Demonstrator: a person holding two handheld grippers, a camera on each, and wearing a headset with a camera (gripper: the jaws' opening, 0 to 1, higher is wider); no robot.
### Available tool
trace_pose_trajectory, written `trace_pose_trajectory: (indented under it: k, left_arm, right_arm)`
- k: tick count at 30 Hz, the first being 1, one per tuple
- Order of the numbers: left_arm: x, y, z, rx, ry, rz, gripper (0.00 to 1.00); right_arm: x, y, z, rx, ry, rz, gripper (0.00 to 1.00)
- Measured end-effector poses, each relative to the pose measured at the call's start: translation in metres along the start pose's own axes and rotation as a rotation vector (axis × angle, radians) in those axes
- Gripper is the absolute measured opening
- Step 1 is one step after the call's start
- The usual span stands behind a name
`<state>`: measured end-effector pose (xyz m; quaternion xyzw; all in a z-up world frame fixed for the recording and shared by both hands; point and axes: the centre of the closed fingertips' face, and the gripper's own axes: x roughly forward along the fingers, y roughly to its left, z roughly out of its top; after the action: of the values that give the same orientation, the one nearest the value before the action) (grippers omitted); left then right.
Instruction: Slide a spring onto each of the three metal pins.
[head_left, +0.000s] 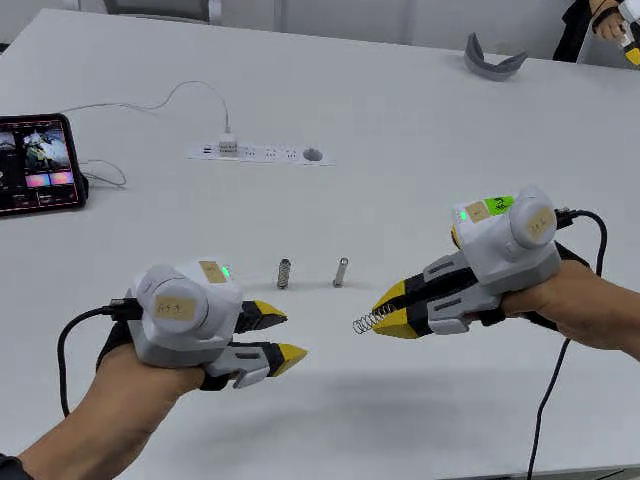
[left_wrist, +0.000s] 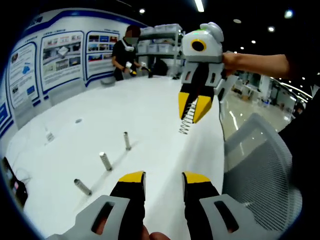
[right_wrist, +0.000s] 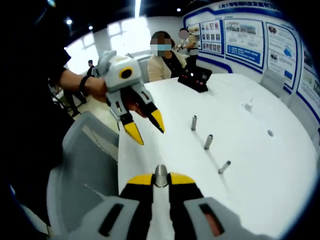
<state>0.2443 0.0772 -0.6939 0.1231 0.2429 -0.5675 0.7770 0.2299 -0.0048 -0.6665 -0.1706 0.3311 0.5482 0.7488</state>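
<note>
Currently both tools hang over the white table (head_left: 400, 120).

Left gripper (head_left: 295, 334): jaws spread, empty, beside and well apart from my right gripper (head_left: 375, 320).

Right gripper: jaws pressed together on the load noted below.

Ahead and to the right of the right jaws stand the near pin (right_wrist: 224, 167), middle pin (right_wrist: 208, 142) and far pin (right_wrist: 194, 122). The middle one looks ribbed; I cannot tell whether it is already loaded.

Spring (head_left: 362, 324): pinched at one end, the rest jutting free past the right tips, well apart from every pin.

Risks, my judgement:
- The short grip lets the free end sag and miss the pin top.
- An off-axis push could buckle the coil or tip a pin.
- Easing the pinch early could let the spring roll away.
</note>
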Motion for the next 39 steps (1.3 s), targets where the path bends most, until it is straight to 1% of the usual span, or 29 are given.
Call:
trace_pose_trajectory:
  k: [3, 7, 13, 18, 22, 31, 34, 39]
  left_arm:
    - [-0.004, 0.005, -0.002, -0.016, -0.002, 0.015, 0.32]
    - [-0.009, 0.015, -0.006, -0.038, -0.002, 0.047, 0.35]
    - [-0.016, 0.023, -0.015, -0.057, 0.014, 0.077, 0.41]
    - [-0.023, 0.031, -0.021, -0.085, 0.011, 0.109, 0.45]
    - [-0.029, 0.037, -0.026, -0.109, 0.016, 0.136, 0.48]
    - [-0.043, 0.049, -0.036, -0.151, 0.017, 0.19, 0.57]
    - [-0.048, 0.054, -0.038, -0.166, 0.017, 0.206, 0.59]
    - [-0.056, 0.057, -0.042, -0.18, 0.014, 0.222, 0.64]
  right_arm:
    - [-0.002, -0.006, -0.004, -0.006, 0.014, -0.018, 0.12]
    - [-0.005, -0.011, -0.007, -0.001, 0.03, -0.035, 0.12]
    - [-0.005, -0.013, -0.01, -0.008, 0.046, -0.035, 0.13]
    - [-0.003, -0.022, -0.013, -0.008, 0.065, -0.048, 0.13]
    - [0.0, -0.036, -0.018, -0.006, 0.092, -0.072, 0.13]
    - [-0.001, -0.063, -0.024, 0.008, 0.146, -0.126, 0.13]
    - [-0.001, -0.072, -0.023, 0.009, 0.154, -0.139, 0.13]
    - [0.003, -0.084, -0.024, 0.016, 0.17, -0.153, 0.13]
